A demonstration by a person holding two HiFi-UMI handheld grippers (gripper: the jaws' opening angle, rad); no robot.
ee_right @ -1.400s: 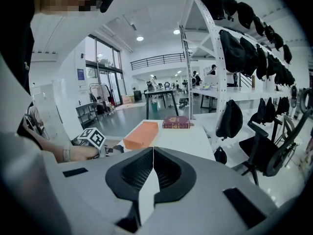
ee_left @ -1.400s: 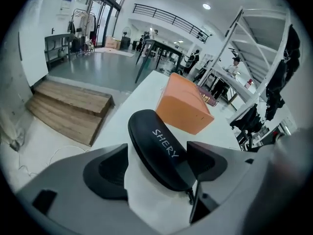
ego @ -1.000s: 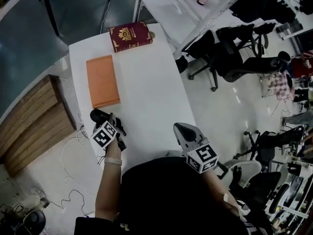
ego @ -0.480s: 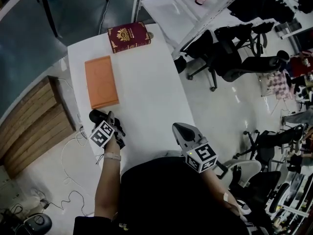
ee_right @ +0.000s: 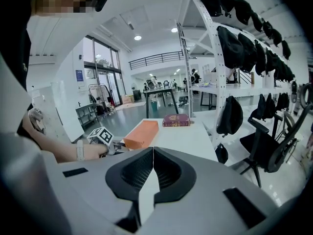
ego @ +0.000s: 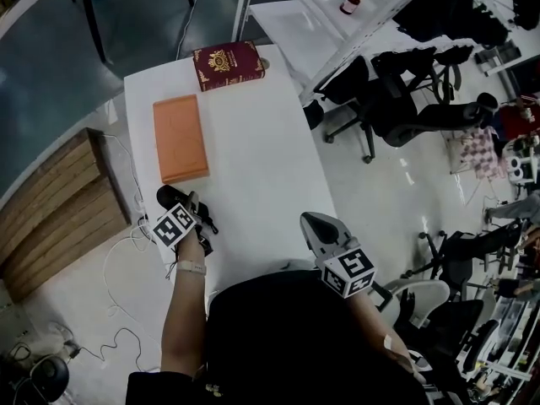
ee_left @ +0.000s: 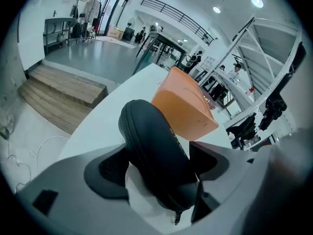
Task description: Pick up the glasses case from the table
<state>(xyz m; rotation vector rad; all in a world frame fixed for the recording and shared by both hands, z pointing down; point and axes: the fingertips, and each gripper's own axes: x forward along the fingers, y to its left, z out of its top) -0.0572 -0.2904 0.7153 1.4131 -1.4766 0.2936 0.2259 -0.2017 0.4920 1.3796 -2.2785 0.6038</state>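
Observation:
The black zip glasses case (ego: 172,197) lies at the near left edge of the white table (ego: 253,167). My left gripper (ego: 179,211) is round it from the near side, marker cube behind. In the left gripper view the glasses case (ee_left: 151,148) fills the gap between both pads (ee_left: 110,168), touching each. I cannot tell whether it is off the table. My right gripper (ego: 318,229) hovers at the table's near right corner, jaws closed on nothing. In its own view the right gripper (ee_right: 153,155) has both pads touching.
An orange flat box (ego: 180,138) lies just beyond the case, and a maroon book (ego: 229,64) sits at the far end. Office chairs (ego: 396,99) stand right of the table. Wooden steps (ego: 51,209) and floor cables (ego: 118,260) are on the left.
The head view has shifted slightly. Both grippers and the case keep their places.

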